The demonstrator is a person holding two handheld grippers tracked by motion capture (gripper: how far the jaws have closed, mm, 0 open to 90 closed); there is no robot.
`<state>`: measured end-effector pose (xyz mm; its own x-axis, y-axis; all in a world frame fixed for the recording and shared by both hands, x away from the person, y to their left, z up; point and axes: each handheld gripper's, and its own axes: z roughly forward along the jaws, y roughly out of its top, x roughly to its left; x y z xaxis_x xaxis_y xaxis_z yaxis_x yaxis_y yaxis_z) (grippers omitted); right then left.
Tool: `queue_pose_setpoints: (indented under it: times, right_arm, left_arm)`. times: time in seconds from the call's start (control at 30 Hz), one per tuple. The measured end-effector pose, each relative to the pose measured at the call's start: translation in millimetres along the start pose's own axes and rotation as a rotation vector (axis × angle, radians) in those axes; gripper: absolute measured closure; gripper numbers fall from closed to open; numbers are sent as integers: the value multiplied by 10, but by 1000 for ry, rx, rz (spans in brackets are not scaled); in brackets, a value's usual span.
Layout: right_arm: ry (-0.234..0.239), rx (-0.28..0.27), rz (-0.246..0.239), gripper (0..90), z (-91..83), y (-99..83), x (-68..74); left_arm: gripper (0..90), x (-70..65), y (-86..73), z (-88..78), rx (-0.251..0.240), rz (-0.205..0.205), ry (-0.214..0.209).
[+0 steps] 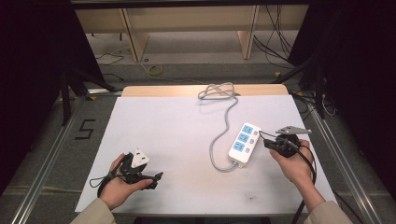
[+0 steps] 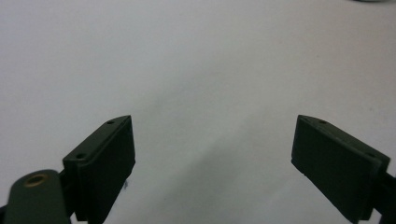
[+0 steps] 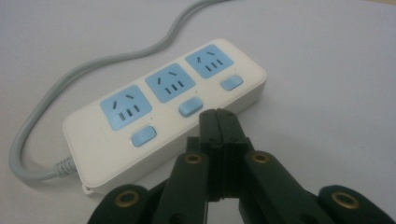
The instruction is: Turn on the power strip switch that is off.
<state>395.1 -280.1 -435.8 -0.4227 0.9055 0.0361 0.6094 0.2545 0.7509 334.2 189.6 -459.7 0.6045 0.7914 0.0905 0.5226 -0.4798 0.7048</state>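
At left, the left claw [image 1: 156, 179] rests low on the white bench [image 1: 168, 135], jaws spread wide with nothing between them. At right, the right claw [image 3: 218, 122], jaws pressed together, points at the power strip [image 1: 244, 143] near the bench's right side, apparently about to press a blue switch [image 3: 190, 107], which calls for a short, square push. Cables litter the floor beyond.

On the table [image 1: 177, 135], the power strip [image 1: 244, 143] lies right of centre, its cord [image 1: 223, 122] running back to a coil at the far edge. The right gripper [image 1: 267, 143] sits just beside the strip's right side, perhaps touching; the left gripper [image 1: 156, 179] rests well apart, near the front left.
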Motion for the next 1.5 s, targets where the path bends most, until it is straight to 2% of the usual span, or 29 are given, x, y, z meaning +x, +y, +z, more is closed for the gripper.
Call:
queue_pose_setpoints:
  times: [0.87,1.5]
  right_arm:
    - [9,37,-32,900,289,173,90]
    - [13,51,-40,900,356,240,118]
  left_arm:
    - [131,-4,0,-1,-1,4,0]
    - [131,-6,1,-1,-2,1,-2]
